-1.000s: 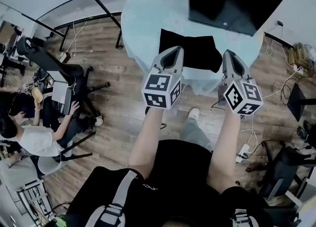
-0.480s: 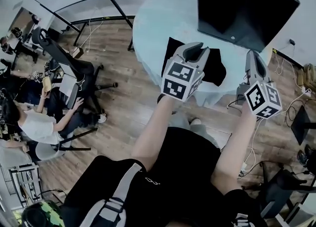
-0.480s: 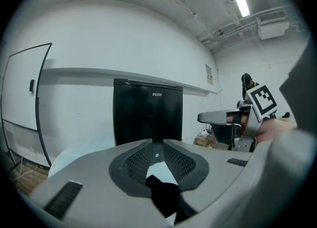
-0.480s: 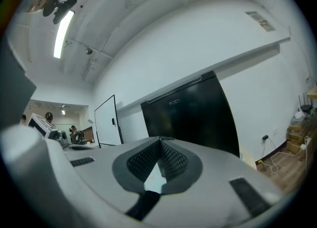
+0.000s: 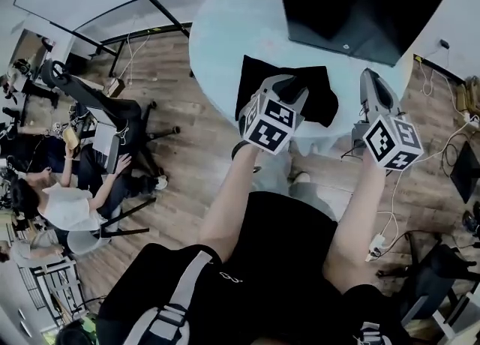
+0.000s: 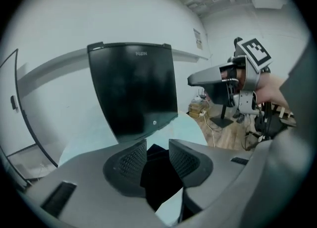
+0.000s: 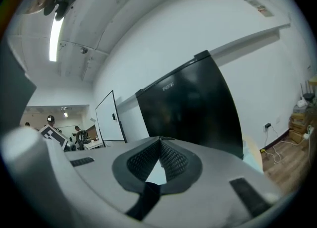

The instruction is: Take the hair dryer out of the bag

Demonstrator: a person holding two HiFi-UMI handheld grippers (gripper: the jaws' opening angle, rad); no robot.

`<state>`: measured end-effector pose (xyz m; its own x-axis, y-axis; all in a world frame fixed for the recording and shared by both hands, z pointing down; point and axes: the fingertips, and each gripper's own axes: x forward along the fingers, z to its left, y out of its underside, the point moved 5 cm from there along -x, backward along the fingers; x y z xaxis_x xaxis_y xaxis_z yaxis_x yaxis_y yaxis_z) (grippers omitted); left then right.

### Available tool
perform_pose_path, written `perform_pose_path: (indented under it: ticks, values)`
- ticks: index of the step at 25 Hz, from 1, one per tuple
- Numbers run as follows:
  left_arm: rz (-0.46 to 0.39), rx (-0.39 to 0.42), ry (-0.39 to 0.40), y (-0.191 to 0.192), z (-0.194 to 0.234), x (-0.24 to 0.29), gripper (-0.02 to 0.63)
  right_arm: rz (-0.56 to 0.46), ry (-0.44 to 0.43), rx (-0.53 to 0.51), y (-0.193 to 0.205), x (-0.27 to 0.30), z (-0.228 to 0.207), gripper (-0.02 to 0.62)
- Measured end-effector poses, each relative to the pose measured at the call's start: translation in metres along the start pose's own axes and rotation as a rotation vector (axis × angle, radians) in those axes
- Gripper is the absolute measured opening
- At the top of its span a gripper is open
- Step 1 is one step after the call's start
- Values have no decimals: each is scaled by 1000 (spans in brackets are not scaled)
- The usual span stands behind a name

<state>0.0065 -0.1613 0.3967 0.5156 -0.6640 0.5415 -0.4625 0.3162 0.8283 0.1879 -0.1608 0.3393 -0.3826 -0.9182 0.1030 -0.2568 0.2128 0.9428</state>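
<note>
A black fabric bag [image 5: 261, 75] lies flat on the round pale-blue table [image 5: 222, 42], close to its near edge. The hair dryer is not visible in any view. My left gripper [image 5: 294, 85] hangs tilted down over the bag's middle. Its jaws are opening, and in the left gripper view [image 6: 157, 145] the bag [image 6: 159, 177] shows through the gap without the pads touching it. My right gripper [image 5: 369, 79] is held level just right of the bag, over the table's edge. It is shut and holds nothing, and its pads meet in the right gripper view [image 7: 159, 142].
A large black screen [image 5: 358, 0] stands at the back of the table, behind the bag. Office chairs [image 5: 105, 115] and seated people [image 5: 64, 208] are off to the left. Cables and a power strip [image 5: 377, 244] lie on the wooden floor at right.
My left gripper has dropped toward the bag, rolled, and its jaws have gone from shut to apart. The right gripper has shifted sideways a little and stays shut.
</note>
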Motion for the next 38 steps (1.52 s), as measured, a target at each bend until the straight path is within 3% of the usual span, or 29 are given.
perform_pose_path:
  ticks: [2,9,15,23,29,31,33,36,38]
  values:
    - [65,39,26,12,-4,15,189,18,24,23,9,0,-12,0]
    - [238,135,67,51,-14,59,189,152,59,97,60,7,-41,0]
    - [279,148,99,62,-14,88,189,271,71,131,98,20,-53,0]
    - [328,157,167,81,-22,115,189,330,79,183,126,35,-56,0]
    - [352,152,98,91,-25,131,185,350,90,218,139,34,-63,0]
    - [367,150,76,93,-24,136,105,349,88,226,141,37,-64,0]
    - [374,146,72,95,-23,137,90,350,85,227,141,40,-64,0]
    - [374,141,51,97,-18,136,6,351,78,227,139,43,-60,0]
    - [369,132,46,99,-16,135,0,354,74,226,139,44,-58,0]
